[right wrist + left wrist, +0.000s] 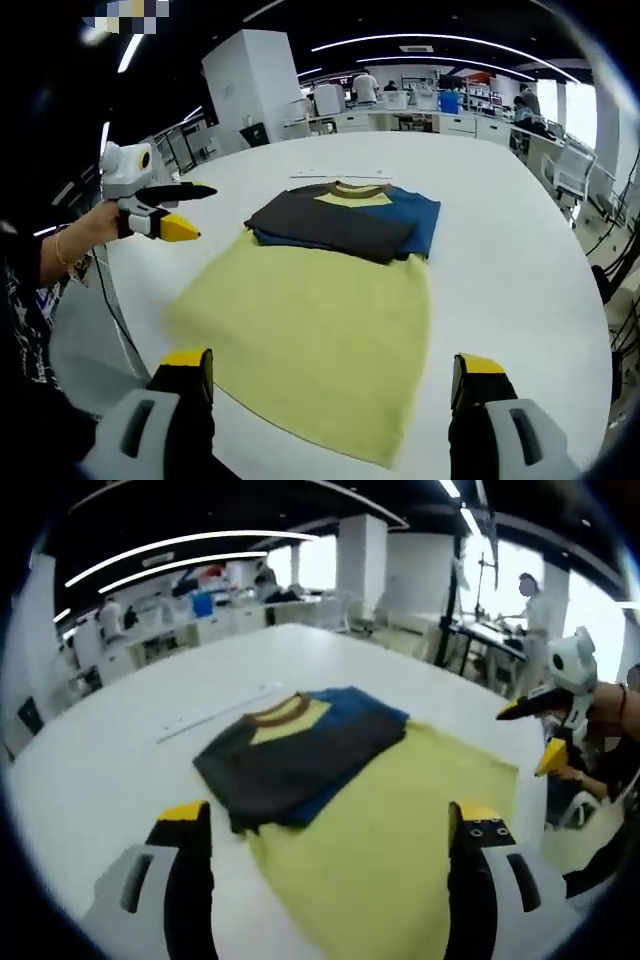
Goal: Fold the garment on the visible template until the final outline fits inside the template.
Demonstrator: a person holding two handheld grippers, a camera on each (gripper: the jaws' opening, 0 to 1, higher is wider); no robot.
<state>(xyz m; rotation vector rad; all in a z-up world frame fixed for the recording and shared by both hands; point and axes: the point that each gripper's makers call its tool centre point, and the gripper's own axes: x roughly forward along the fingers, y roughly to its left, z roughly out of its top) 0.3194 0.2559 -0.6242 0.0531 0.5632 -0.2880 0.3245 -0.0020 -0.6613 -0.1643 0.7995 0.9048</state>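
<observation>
- Two grippers, both off the cloth. Left gripper view: the left gripper [330, 830] has its fingers spread wide, nothing between them, held above the near part of the garment [350, 790].
- Same view: garment lies flat on the white worktop [100, 770]; the yellow body runs toward the camera, and the dark grey and blue sleeve parts are folded across it near the brown collar [280, 712]. A thin pale strip [215, 712] lies on the worktop just beyond the collar; whether it belongs to the template I cannot tell.
- Same view: the right gripper [545, 730] comes in at the right edge, held by a hand, yellow-tipped fingers apart and empty.
- Right gripper view: the right gripper's fingers are spread and empty over the yellow hem [330, 440]. The left gripper [170, 210] sits at the left, off the garment's edge.
- Judgement: sleeves look folded in; the long yellow body is not yet folded.
- Risk: lifting the hem unevenly could skew the fold or drag the sleeve layers off, leaving the outline outside the template.
</observation>
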